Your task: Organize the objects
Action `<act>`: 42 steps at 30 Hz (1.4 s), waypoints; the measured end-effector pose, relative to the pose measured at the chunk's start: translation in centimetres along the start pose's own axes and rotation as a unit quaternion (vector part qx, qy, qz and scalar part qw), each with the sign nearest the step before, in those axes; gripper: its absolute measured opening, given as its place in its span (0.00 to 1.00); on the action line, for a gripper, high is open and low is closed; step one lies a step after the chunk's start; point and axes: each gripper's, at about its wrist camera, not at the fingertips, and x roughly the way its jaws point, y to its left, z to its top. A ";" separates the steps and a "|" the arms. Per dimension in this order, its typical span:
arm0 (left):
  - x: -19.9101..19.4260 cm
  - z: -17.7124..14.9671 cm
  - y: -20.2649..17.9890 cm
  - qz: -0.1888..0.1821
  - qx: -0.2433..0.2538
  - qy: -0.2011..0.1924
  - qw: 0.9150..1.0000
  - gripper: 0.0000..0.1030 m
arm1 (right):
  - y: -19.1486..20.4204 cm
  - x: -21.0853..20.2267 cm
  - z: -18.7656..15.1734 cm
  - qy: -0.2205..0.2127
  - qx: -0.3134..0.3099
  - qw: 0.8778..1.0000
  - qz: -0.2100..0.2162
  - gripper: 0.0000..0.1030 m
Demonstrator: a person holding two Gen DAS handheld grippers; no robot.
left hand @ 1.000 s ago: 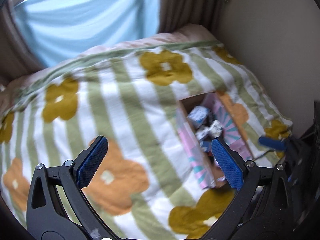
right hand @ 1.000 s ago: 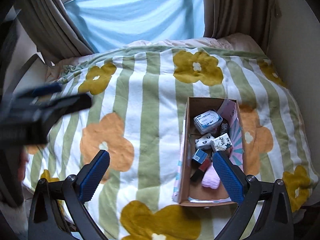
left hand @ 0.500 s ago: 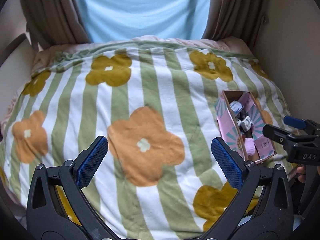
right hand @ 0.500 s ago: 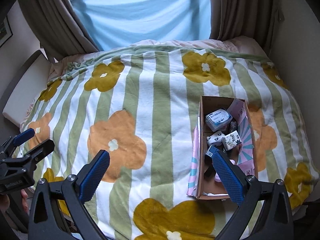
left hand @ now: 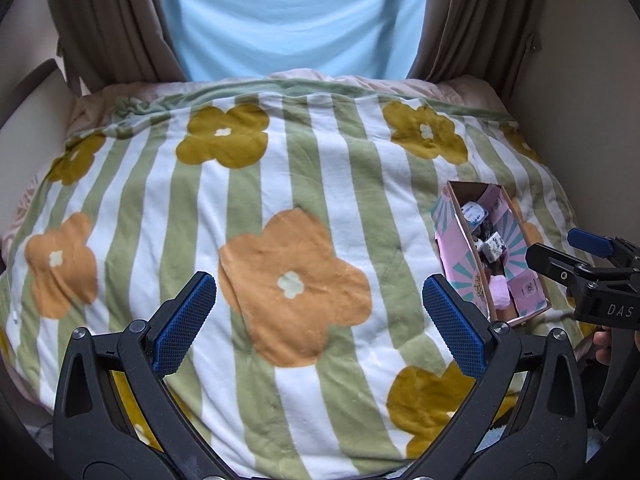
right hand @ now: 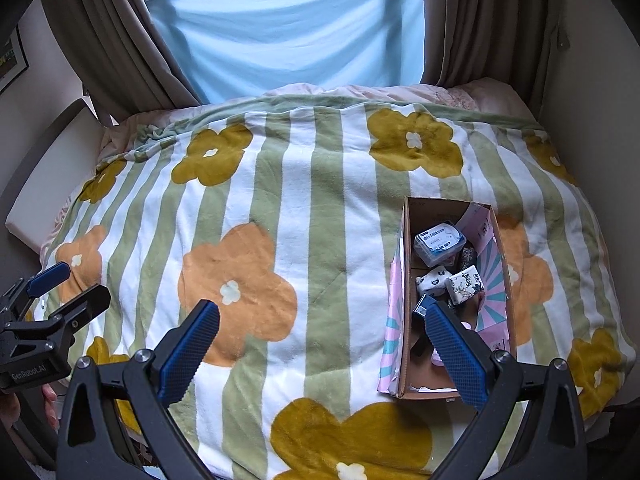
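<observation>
Both grippers are hovering wide open and empty over the bed.

The cardboard box (right hand: 406, 292) is sitting on the flowered blanket (right hand: 256, 208), gathering small packets, so everything loose looks collected there; it is lying under the right gripper (right hand: 320, 344)'s right finger and well right of the left gripper (left hand: 320, 320).

left hand-held gripper (left hand: 320, 328) | swung leftward off box (left hand: 486, 246) | mid-blanket (left hand: 280, 208)
</observation>
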 end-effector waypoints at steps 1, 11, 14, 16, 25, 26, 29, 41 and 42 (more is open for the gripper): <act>0.0 0.1 0.1 -0.001 0.000 0.001 1.000 1.00 | 0.1 0.0 0.1 0.000 0.001 1.000 -0.001 1.00; 0.2 0.4 0.2 -0.003 -0.001 0.003 1.000 1.00 | 0.1 0.1 0.6 0.000 0.007 1.000 -0.009 1.00; 0.2 0.4 0.3 -0.004 0.000 0.003 1.000 1.00 | 0.1 0.1 0.6 0.000 0.007 1.000 -0.009 1.00; 0.3 0.5 0.4 -0.004 0.000 0.003 1.000 1.00 | 0.2 0.2 0.6 0.000 0.007 1.000 -0.009 1.00; 0.6 0.3 0.7 -0.013 -0.003 0.005 1.000 1.00 | 0.2 0.3 0.7 -0.001 0.009 1.000 -0.010 1.00; 0.7 0.3 0.8 -0.012 -0.003 0.005 1.000 1.00 | 0.2 0.2 0.6 -0.001 0.008 1.000 -0.010 1.00; 0.8 0.2 0.9 -0.008 -0.005 0.004 1.000 1.00 | 0.2 0.3 0.7 -0.001 0.008 1.000 -0.010 1.00; 0.3 0.3 0.5 0.004 0.008 -0.006 1.000 1.00 | 0.1 0.3 0.8 -0.002 0.008 1.000 -0.011 1.00; 0.2 0.4 0.4 0.009 0.010 -0.009 1.000 1.00 | 0.1 0.4 1.0 -0.002 0.008 1.000 -0.011 1.00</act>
